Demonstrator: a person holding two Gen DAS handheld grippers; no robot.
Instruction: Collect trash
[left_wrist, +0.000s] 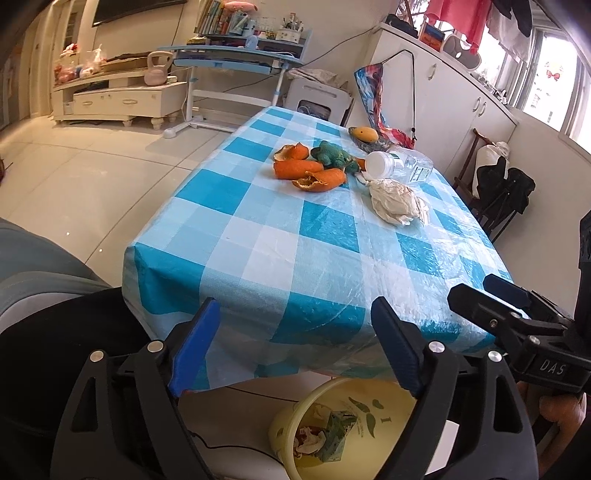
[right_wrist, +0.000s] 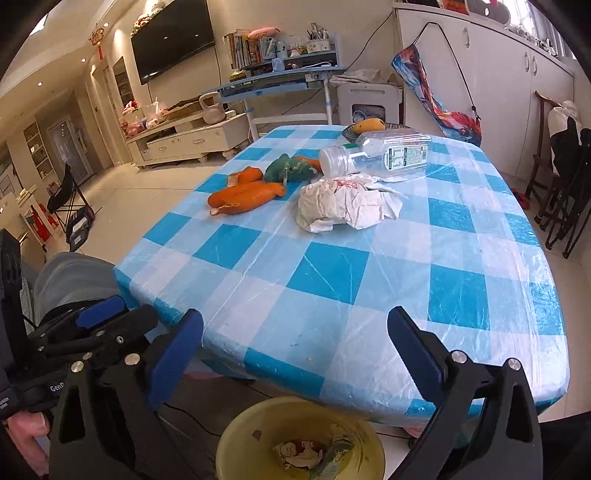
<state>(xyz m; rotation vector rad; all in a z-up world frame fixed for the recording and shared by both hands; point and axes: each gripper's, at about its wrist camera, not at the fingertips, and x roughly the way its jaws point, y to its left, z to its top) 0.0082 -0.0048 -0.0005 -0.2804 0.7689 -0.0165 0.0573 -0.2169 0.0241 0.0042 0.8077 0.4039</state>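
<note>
Both my left gripper (left_wrist: 295, 347) and right gripper (right_wrist: 295, 350) hang apart and empty over the yellow plastic bin (right_wrist: 236, 435), ready for more. Orange peels (left_wrist: 308, 171), crumpled white paper (left_wrist: 397, 201) and clear plastic bottle (left_wrist: 400, 164) remain on the checked desk (left_wrist: 295, 258).

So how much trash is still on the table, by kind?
Orange peel: 4 pieces, overlapping, so approximate
Green crumpled wrapper: 1
White crumpled paper: 1
Clear plastic bottle: 1, possibly a second behind it
Total: 7
</note>
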